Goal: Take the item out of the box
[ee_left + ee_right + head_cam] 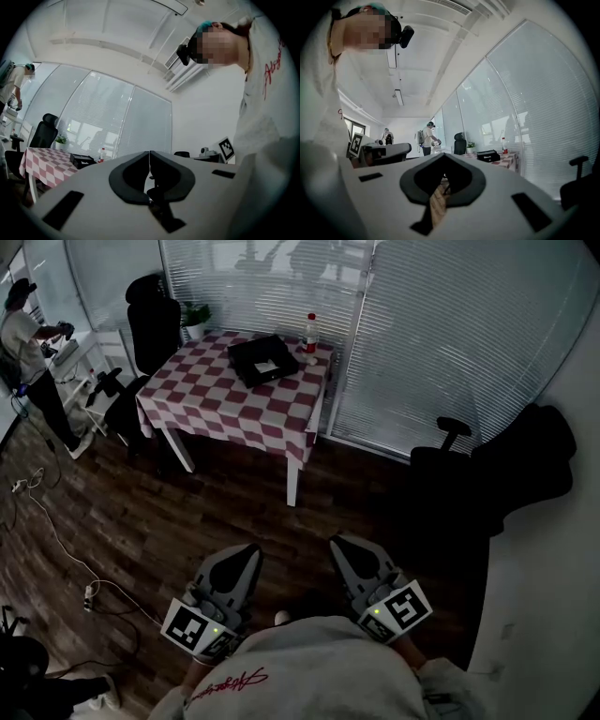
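The left gripper (pixel 246 557) and right gripper (pixel 343 547) hang by the person's chest, jaws pressed together on nothing, evidently idle because the open flat black box (pixel 263 360), its item indistinct, sits well away on the red-and-white checked table (pixel 225 411).

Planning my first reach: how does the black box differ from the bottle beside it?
The black box is low, wide and dark; the bottle is slim, upright and pale with a red cap. The black box lies farther in on the tabletop; the bottle stands by the far right corner. Both rest on the checked table.
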The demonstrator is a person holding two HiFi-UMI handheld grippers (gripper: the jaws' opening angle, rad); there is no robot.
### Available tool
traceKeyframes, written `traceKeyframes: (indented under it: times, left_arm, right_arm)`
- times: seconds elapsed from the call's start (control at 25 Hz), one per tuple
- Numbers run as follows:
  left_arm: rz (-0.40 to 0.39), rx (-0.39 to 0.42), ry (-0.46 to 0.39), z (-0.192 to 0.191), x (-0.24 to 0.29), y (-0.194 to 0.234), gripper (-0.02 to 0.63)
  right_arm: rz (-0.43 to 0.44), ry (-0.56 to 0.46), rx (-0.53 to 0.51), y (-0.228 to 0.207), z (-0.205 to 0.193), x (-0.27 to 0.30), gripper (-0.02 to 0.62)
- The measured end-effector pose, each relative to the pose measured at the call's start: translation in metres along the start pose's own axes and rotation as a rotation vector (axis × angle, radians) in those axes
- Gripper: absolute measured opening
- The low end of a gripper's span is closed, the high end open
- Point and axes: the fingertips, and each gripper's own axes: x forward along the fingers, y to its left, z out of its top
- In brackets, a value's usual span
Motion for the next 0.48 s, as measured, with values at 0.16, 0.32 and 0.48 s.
traceKeyframes:
  times: [0.16,0.32,0.48]
  left_arm:
    - [0.003,0.0,0.002,0.0,-0.005,0.003,0.017]
    - [0.008,-0.006,0.002,-0.002,-0.012,0.006,0.017]
    - [0.011,0.002,0.003,-0.001,-0.017,0.009,0.017]
  right_arm:
    - [0.0,0.005,-0.014,0.006,0.001,0.002,0.009]
    - [-0.007,-0.012,-0.007,0.011,0.0,0.003,0.009]
    - [-0.018,-0.025,0.008,0.013,0.0,0.005,0.011]
